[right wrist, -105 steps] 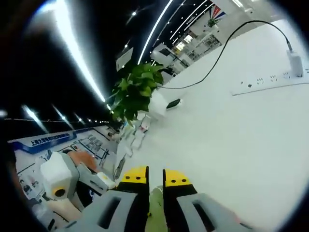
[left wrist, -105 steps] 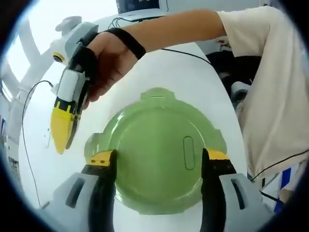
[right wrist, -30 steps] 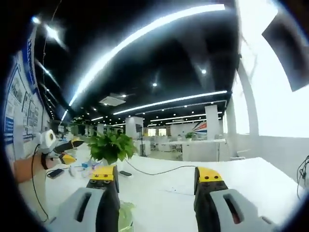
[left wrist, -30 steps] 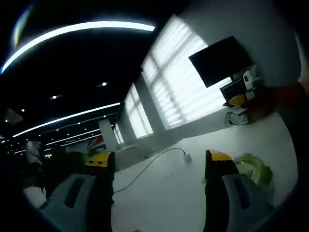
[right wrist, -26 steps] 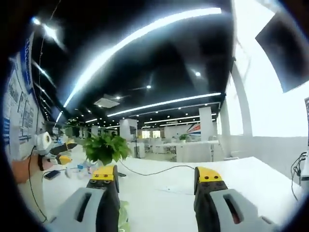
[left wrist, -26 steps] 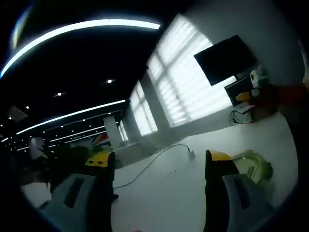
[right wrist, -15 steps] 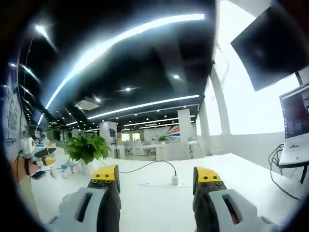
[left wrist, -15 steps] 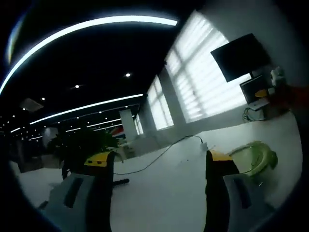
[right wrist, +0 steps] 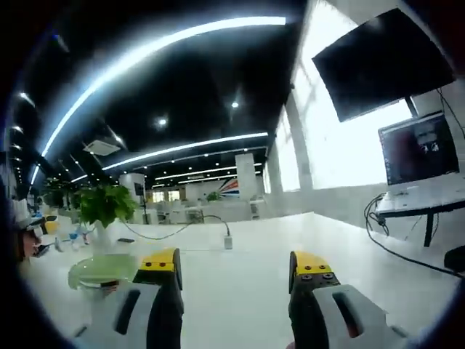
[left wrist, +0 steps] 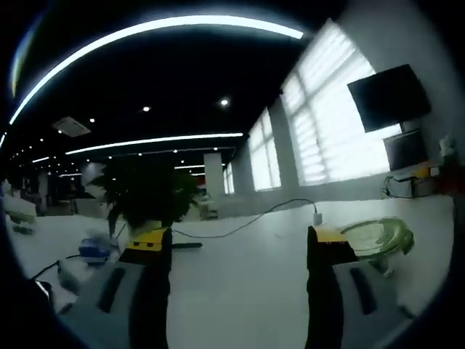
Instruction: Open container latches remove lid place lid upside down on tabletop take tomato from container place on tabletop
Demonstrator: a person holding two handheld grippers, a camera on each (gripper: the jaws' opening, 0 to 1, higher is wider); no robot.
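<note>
The green translucent container [left wrist: 374, 236] stands on the white tabletop [left wrist: 240, 283], to the right of and beyond my left gripper [left wrist: 238, 240]. That gripper is open, its jaws wide apart with nothing between them. In the right gripper view the same container [right wrist: 98, 270] sits low at the left, beside and past my right gripper [right wrist: 235, 263], which is also open and holds nothing. From this low angle I cannot tell whether the lid is on or what is inside.
A potted plant [left wrist: 145, 193] stands at the far side of the table, also visible as the plant [right wrist: 102, 203]. A cable runs to a plug adapter [right wrist: 227, 242]. A monitor [right wrist: 418, 156] and cables are at the right. A dark screen [left wrist: 389, 94] hangs on the wall.
Both cameras have lifted from the container to a low, level look across the table and swung sideways. The right gripper, shut 3.5 s ago, now stands open. The container entered the right gripper view.
</note>
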